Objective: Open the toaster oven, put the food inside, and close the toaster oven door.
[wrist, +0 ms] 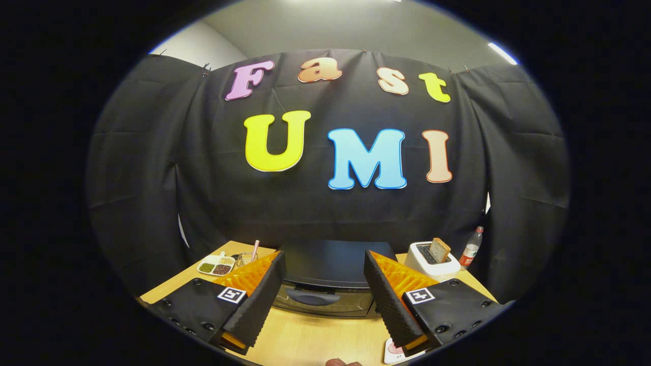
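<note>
The tongs hang above the wooden surface, spread wide apart with nothing between them, and they're squared up on the toaster oven, which sits just ahead, framed in the gap between the two fingers. Its door looks closed, the handle running across the top of the dark glass front, so my read is we're at the very start: lining up to hook that handle and pull the door down. Keeping the fingers this open makes sense, as it leaves room to straddle the handle. Off to the right stands a white pop-up toaster with a slice of bread poking out, probably the food to go in, with a plastic bottle beyond it by the cloth. To the left, a divided dish of grains and a glass with a straw. Something small and pinkish-white lies near the right finger; I can't tell what.
</note>
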`<act>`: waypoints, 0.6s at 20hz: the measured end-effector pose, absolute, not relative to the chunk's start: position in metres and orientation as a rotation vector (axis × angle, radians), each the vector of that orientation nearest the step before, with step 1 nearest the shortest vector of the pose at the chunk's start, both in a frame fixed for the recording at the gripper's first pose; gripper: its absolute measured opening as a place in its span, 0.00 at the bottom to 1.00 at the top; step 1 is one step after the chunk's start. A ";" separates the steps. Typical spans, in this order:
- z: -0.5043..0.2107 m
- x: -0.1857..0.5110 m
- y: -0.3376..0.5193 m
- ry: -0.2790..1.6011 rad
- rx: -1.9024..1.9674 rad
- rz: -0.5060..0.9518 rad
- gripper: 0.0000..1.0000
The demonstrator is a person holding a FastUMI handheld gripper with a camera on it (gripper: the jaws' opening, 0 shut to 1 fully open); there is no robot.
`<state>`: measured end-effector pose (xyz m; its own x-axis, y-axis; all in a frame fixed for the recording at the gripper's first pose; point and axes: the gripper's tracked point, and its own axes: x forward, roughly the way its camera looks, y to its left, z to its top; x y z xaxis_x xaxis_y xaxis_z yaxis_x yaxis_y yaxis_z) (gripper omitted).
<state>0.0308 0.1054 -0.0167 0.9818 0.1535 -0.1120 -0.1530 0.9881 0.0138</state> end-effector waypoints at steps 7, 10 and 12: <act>-0.051 0.064 0.148 0.205 0.040 0.165 0.98; -0.068 0.078 0.151 0.240 0.045 0.153 0.98; -0.083 0.091 0.152 0.264 0.044 0.138 0.98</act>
<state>0.0907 0.1519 -0.0834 0.9560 0.1416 -0.2571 -0.1301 0.9896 0.0613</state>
